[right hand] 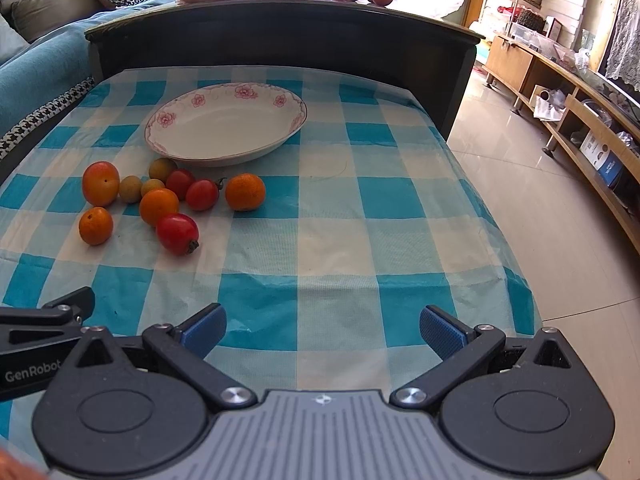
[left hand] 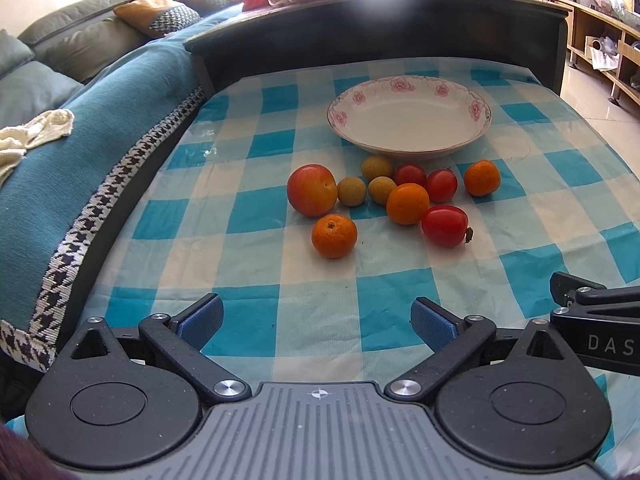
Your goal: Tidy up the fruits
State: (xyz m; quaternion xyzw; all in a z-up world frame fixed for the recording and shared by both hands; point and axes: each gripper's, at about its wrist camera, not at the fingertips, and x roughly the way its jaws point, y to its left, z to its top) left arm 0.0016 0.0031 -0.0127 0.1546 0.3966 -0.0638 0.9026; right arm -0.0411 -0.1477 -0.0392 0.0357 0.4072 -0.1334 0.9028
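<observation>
Centrally in the left wrist view, the fruits lay in a loose cluster on the checked tablecloth [left hand: 248, 264], just below the flowered plate [left hand: 409, 117], which held nothing. Cluster contents: one large red-yellow fruit [left hand: 312, 189] at its left; three small oranges [left hand: 334, 236], [left hand: 407, 203], [left hand: 482, 177]; three red tomatoes [left hand: 445, 226], [left hand: 441, 185], [left hand: 410, 175]; three small tan-yellow round fruits [left hand: 351, 191], [left hand: 377, 168], [left hand: 382, 189]. Several touched one another; the nearest orange sat slightly apart, toward the bottom of the frame.

Left gripper [left hand: 316, 322] sat at bottom centre, jaws spread wide, nothing between the blue pads [left hand: 202, 322]. The cluster was well above it in frame, no contact.

In the right wrist view, the same cluster [right hand: 172, 200] appeared at middle left, the plate [right hand: 226, 124] above it. Right gripper [right hand: 322, 326] at bottom centre, jaws likewise spread wide and holding nothing; fruits lay up and to the left of it, well apart.

Background: dark headboard-like panel [left hand: 380, 28] behind the plate, teal blanket [left hand: 80, 128] at left.
</observation>
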